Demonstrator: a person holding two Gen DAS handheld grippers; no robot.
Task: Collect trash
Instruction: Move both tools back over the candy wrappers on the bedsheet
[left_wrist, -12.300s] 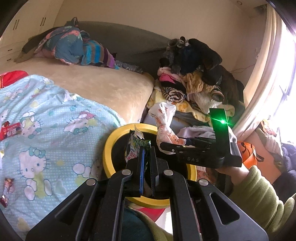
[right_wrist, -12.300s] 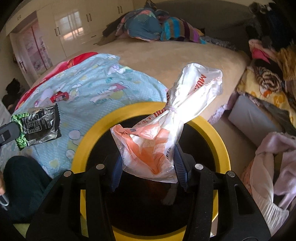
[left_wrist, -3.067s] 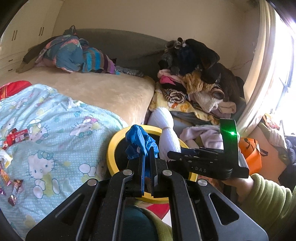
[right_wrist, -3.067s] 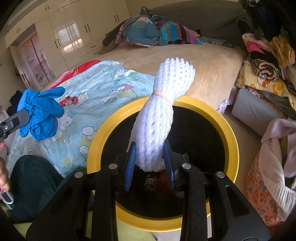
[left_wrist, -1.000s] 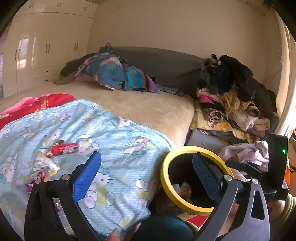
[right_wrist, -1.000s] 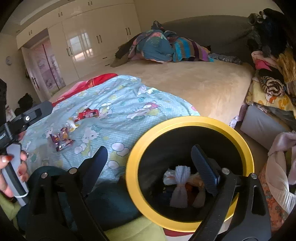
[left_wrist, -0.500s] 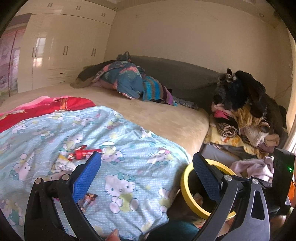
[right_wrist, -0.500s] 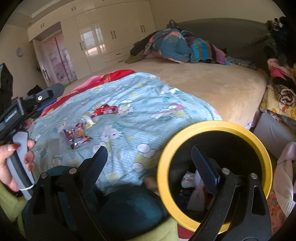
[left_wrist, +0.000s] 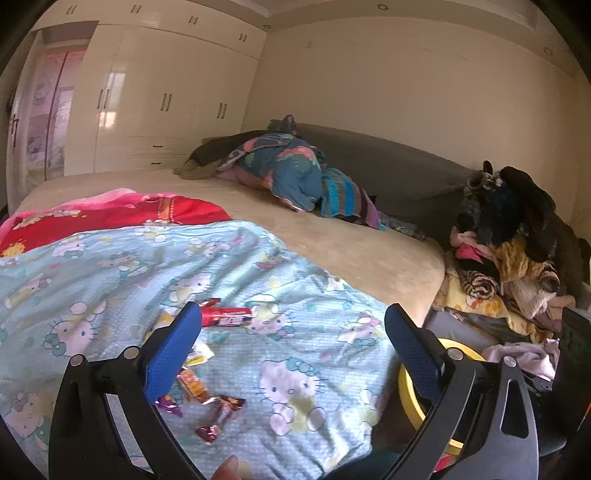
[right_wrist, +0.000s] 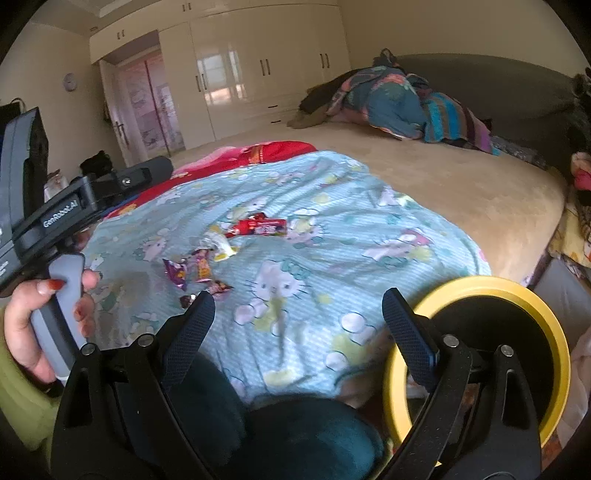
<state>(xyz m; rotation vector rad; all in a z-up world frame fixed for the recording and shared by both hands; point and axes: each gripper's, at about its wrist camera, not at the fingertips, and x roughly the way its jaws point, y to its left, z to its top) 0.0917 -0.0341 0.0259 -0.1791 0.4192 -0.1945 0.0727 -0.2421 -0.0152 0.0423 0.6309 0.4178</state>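
Both the left gripper (left_wrist: 291, 328) and right gripper (right_wrist: 297, 314) gape empty. The red wrapper (left_wrist: 226, 316) lies crosswise on the blue blanket (left_wrist: 295, 354), just ahead of the nearer left gripper.

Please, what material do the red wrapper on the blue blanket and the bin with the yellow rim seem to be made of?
The red wrapper looks like thin glossy plastic film: it shines and lies crinkled, with printed lettering. The bin seems to be smooth moulded plastic, judging by its even yellow rim with a soft sheen and dark inside; painted metal cannot be ruled out.
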